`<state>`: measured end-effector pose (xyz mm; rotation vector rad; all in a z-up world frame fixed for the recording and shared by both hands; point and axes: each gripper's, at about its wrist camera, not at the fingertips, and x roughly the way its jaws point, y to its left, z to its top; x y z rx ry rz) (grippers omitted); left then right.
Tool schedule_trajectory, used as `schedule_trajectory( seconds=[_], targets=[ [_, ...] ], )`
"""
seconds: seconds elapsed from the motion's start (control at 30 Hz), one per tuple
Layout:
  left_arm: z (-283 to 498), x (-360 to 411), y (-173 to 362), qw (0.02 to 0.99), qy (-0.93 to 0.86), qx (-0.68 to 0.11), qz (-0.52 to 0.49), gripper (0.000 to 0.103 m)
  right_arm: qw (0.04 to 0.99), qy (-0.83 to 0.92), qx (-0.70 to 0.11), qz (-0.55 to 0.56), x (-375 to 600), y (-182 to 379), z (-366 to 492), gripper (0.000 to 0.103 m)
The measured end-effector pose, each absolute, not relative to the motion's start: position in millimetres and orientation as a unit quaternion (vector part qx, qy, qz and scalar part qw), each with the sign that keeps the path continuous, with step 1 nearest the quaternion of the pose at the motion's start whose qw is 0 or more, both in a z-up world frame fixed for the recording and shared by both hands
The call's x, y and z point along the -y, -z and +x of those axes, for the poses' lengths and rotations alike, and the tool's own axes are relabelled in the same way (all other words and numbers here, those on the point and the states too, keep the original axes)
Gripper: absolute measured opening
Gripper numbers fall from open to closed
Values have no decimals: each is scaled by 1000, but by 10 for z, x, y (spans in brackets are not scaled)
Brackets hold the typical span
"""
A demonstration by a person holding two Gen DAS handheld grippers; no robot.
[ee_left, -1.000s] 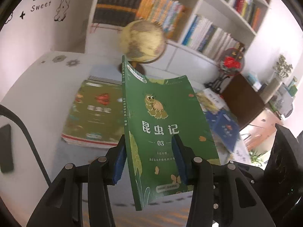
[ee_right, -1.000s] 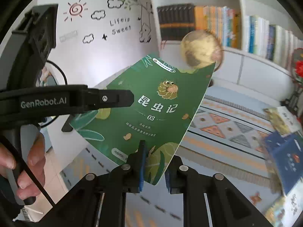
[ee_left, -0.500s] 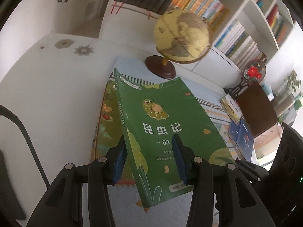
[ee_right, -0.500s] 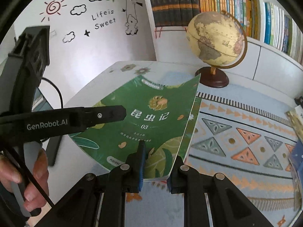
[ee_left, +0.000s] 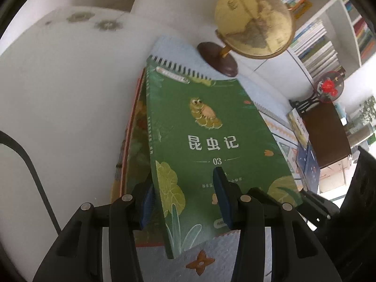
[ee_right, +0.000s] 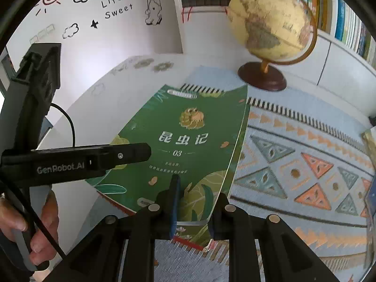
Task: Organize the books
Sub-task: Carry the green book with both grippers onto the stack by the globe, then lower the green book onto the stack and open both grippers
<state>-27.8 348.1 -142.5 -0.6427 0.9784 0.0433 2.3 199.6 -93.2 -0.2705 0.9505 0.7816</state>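
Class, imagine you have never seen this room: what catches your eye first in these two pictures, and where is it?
First, the green book with white characters, gripped at its near edge by both the left gripper and right gripper, lying tilted over another book on the patterned mat. Behind it stands a yellow globe, in front of the bookshelves.

Layout relative to the yellowed desk globe on a dark wooden base [ee_right: 270,28]: the green paperback book [ee_right: 188,141] lies in front of it, over a second book (mostly hidden) [ee_left: 134,145], on the patterned woven mat [ee_right: 305,155]; white bookshelves [ee_left: 324,44] stand behind.
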Motion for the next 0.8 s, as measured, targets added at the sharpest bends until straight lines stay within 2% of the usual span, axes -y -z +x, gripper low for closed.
schedule_trajectory(
  seconds=[0.2, 0.33, 0.4, 0.43, 0.47, 0.57, 0.8],
  targets=[
    [-277, -3536, 1466, 833, -38, -473, -285, 42, 792, -374, -467, -124, -2066, 1103, -18, 21],
    [-299, -3543, 1470, 833, -41, -470, -289, 42, 787, -372, -477, -124, -2071, 1167, -10, 27],
    [-333, -3538, 1451, 834, -52, -470, -283, 45, 780, -371, -489, -123, -2058, 1205, 10, 38],
    [-351, -3541, 1427, 837, -64, -470, -272, 45, 774, -369, -499, -124, -2055, 1232, 21, 51],
    [-363, -3553, 1406, 840, -76, -469, -261, 46, 771, -367, -504, -128, -2052, 1234, 17, 55],
    [-433, -3604, 1326, 842, -87, -466, -259, 46, 769, -358, -508, -149, -2042, 1230, -23, 59],
    [-636, -3476, 1130, 849, -115, -459, -235, 46, 763, -349, -523, -151, -1691, 1220, -257, 59]
  ],
)
